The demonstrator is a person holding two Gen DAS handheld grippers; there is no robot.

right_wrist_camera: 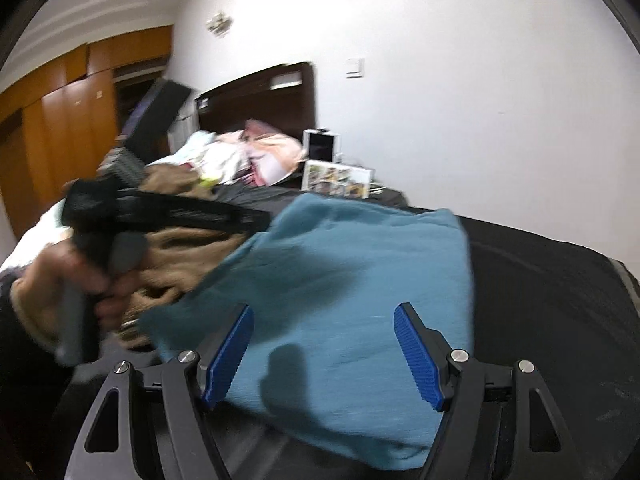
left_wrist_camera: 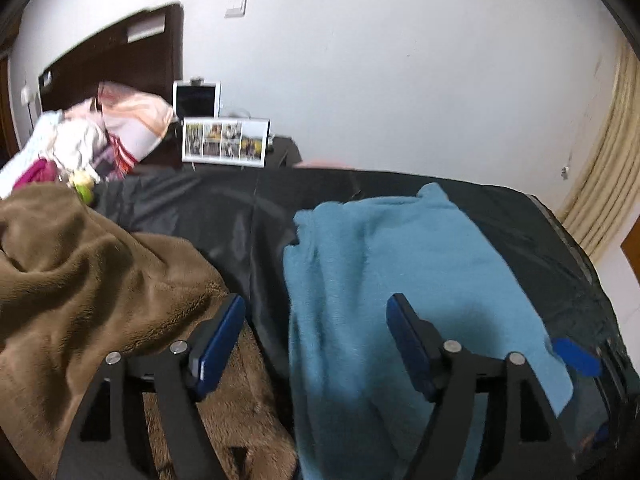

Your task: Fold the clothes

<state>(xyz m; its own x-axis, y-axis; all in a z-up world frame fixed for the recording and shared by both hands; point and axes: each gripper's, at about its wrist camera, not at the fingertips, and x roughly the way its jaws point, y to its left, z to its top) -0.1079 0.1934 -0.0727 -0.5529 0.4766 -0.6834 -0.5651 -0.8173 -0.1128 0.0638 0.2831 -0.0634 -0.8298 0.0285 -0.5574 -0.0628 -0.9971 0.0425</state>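
Blue fleece garment (left_wrist_camera: 384,264) lies folded on the black surface (left_wrist_camera: 224,208) under my right hand-held gripper (right_wrist_camera: 324,346); both it and my left hand-held gripper (left_wrist_camera: 316,344) gape empty, brown fleece (left_wrist_camera: 100,264) leftward.

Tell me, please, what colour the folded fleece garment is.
Teal blue; the folded fleece garment shows best in the right wrist view.

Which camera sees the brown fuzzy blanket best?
The left wrist camera. There the brown blanket fills the left side, sharp enough to show its folds, beside the blue towel. In the right wrist view the blanket is blurred and mostly hidden behind the left gripper and the hand holding it.
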